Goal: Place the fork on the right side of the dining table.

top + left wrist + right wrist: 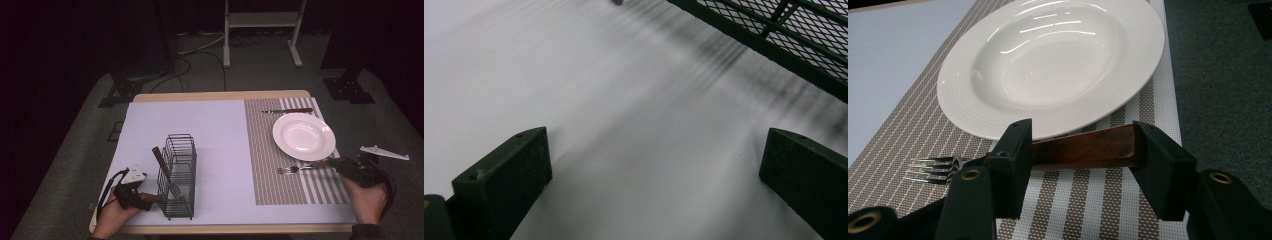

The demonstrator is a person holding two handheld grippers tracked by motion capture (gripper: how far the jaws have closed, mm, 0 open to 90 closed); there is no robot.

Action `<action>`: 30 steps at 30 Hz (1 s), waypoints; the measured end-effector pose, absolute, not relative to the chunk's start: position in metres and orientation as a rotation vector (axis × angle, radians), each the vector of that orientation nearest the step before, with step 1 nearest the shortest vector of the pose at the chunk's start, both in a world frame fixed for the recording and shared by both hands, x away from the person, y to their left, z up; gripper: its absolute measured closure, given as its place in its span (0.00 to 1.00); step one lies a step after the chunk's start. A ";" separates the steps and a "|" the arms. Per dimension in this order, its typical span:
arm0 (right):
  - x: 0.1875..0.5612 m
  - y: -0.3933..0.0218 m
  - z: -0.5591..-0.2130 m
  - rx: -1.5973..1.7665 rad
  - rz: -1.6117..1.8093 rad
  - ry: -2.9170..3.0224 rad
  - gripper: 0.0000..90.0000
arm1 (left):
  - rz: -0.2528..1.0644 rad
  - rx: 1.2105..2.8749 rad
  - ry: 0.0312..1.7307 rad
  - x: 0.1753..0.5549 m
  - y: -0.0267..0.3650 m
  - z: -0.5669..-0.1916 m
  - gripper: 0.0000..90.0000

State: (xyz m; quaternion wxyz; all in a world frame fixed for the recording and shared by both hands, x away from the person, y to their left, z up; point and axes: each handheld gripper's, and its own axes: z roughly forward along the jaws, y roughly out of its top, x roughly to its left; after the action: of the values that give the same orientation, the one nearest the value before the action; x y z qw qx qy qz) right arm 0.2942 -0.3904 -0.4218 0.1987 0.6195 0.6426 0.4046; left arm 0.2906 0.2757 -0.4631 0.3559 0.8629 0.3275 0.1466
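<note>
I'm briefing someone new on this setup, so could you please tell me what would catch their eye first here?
Probably the white plate on the striped placemat at the table's right. Just in front of it, the right hand-held gripper has its jaws around a fork's wooden handle. At the left, a black wire caddy holds one wooden-handled utensil, with the left hand-held gripper open beside it.

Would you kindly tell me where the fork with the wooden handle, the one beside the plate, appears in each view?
High view: the fork lies on the striped placemat just below the white plate, its handle at the right gripper.
Left gripper view: not in it.
Right gripper view: the fork lies crosswise between the jaws, tines pointing left.
Shared landmark: the white plate, right behind the fork.
</note>
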 end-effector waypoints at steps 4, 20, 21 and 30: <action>0.296 -0.391 -0.425 1.746 1.124 1.808 0.43 | 0.379 2.229 0.846 0.291 0.276 -0.463 0.00; 0.305 -0.394 -0.443 1.804 1.033 1.859 0.34 | 0.379 2.229 0.846 0.291 0.276 -0.463 0.00; 0.305 -0.394 -0.443 1.808 1.028 1.860 0.34 | 0.379 2.229 0.846 0.291 0.276 -0.463 0.00; 0.309 -0.391 -0.448 1.809 0.985 1.894 0.32 | 0.379 2.229 0.846 0.291 0.276 -0.463 0.00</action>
State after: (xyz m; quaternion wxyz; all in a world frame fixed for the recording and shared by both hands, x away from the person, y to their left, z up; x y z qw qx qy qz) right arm 0.3091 -0.3914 -0.4484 0.1710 0.6369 0.6670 0.3467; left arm 0.2906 0.2757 -0.4631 0.3559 0.8629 0.3275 0.1468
